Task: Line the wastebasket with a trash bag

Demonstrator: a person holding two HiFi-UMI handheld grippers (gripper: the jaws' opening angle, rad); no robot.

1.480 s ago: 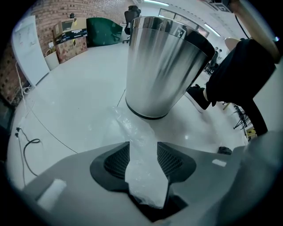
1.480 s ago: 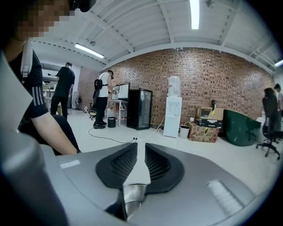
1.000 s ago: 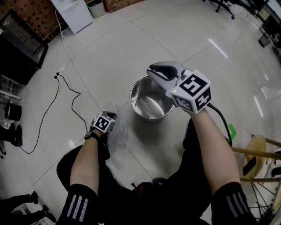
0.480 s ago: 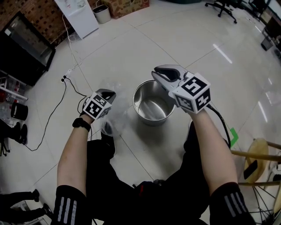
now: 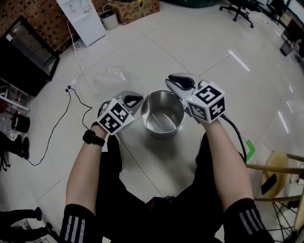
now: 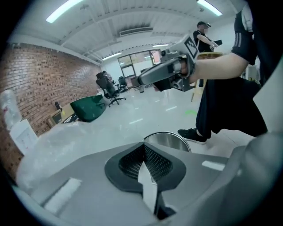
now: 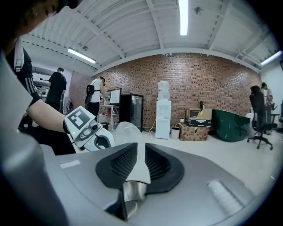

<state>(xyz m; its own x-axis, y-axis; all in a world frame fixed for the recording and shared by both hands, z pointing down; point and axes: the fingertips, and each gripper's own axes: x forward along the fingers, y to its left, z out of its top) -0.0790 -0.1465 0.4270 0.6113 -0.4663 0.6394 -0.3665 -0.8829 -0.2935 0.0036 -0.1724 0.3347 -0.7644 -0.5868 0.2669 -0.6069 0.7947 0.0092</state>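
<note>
A shiny steel wastebasket (image 5: 164, 114) stands upright on the white tiled floor; its rim (image 6: 168, 140) also shows in the left gripper view. My left gripper (image 5: 134, 99) hovers by the basket's left rim, shut on a clear trash bag (image 5: 111, 78) that billows up and to the left. The film (image 6: 66, 145) spreads past the left jaw. My right gripper (image 5: 175, 81) hangs above the basket's far right rim. Its jaws stand a narrow gap apart and I see nothing held (image 7: 138, 148). From the right gripper view, the left gripper (image 7: 104, 142) carries the puffed bag (image 7: 128, 131).
A black cable (image 5: 71, 92) snakes over the floor at left, near a black cabinet (image 5: 28, 57). A white water dispenser (image 5: 80, 16), a small bin (image 5: 108, 19) and a cardboard box (image 5: 135, 8) stand at the back. A wooden stool (image 5: 280, 171) is at right. My legs are just below the basket.
My left gripper has risen from the floor with the bag and moved right, up to the basket's left rim. The bag now billows in the air. The right gripper has barely shifted.
</note>
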